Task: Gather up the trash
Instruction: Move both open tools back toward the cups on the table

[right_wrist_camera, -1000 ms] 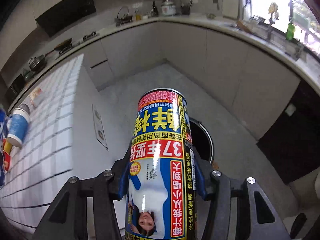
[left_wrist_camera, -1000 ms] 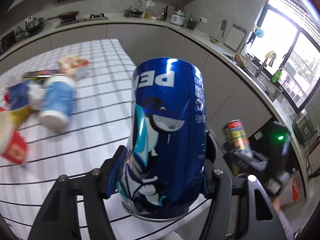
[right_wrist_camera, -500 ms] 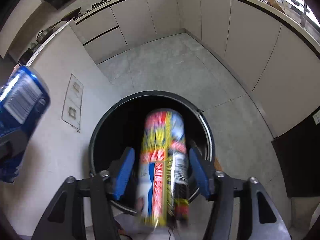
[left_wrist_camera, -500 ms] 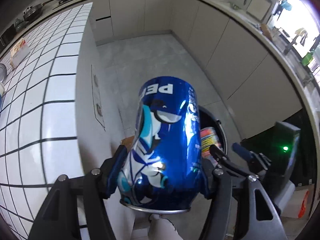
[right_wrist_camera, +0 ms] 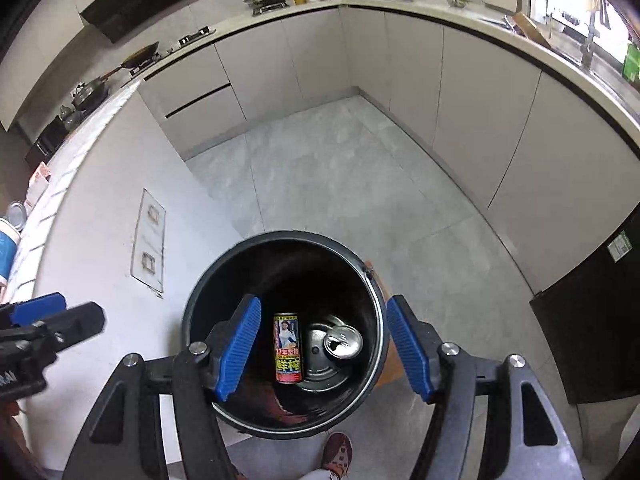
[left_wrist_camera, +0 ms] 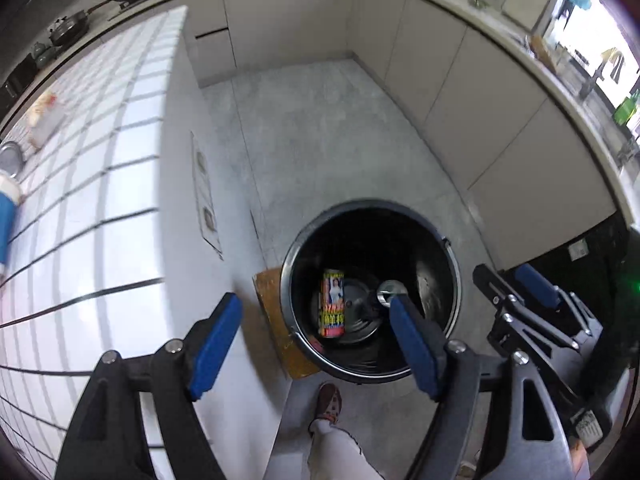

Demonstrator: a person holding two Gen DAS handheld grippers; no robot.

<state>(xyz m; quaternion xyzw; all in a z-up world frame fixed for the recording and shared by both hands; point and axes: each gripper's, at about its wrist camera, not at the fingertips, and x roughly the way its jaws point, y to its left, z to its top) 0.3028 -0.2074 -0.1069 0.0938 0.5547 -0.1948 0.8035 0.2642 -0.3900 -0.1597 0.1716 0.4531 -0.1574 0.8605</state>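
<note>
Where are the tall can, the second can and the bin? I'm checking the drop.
tall can [right_wrist_camera: 288,354], right wrist view, printed side.
second can [right_wrist_camera: 343,342], right wrist view, shiny end.
bin [right_wrist_camera: 208,284], right wrist view, left rim.

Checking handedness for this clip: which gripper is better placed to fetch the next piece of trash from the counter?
Left, probably. Both sets of jaws are open and empty, but the left gripper sits nearer the tiled counter and its blue-white cup.

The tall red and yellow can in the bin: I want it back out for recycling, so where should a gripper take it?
Likely from straight above, fingers across the middle of the red and yellow can. It lies on its side on the black bin floor, beside the upright silver-topped can, so only its round flank is offered.
</note>
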